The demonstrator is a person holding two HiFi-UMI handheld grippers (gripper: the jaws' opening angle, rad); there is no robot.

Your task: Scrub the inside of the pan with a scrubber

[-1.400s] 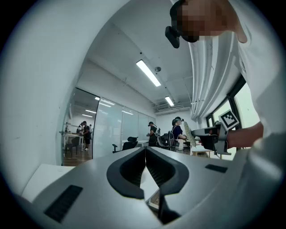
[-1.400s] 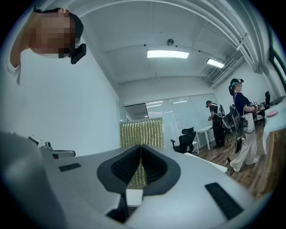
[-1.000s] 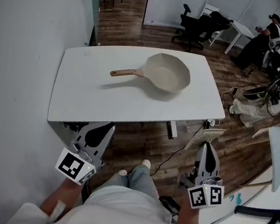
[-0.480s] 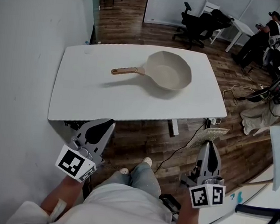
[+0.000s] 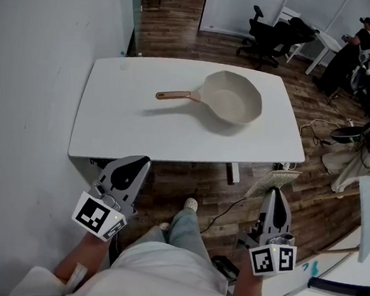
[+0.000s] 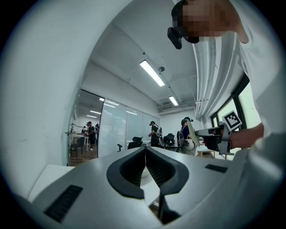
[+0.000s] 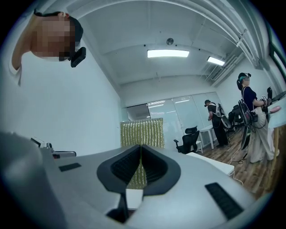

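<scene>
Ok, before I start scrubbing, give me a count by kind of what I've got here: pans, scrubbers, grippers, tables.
pan: 1, on the table
scrubber: 1, clamped in the right gripper
grippers: 2, the right gripper and the left gripper, which is shut and empty
table: 1
Total: 5

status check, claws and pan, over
Left claw shut, empty. Right claw shut on scrubber. Pan sits untouched on table, both claws short of it. Nothing seen in the way.
</scene>
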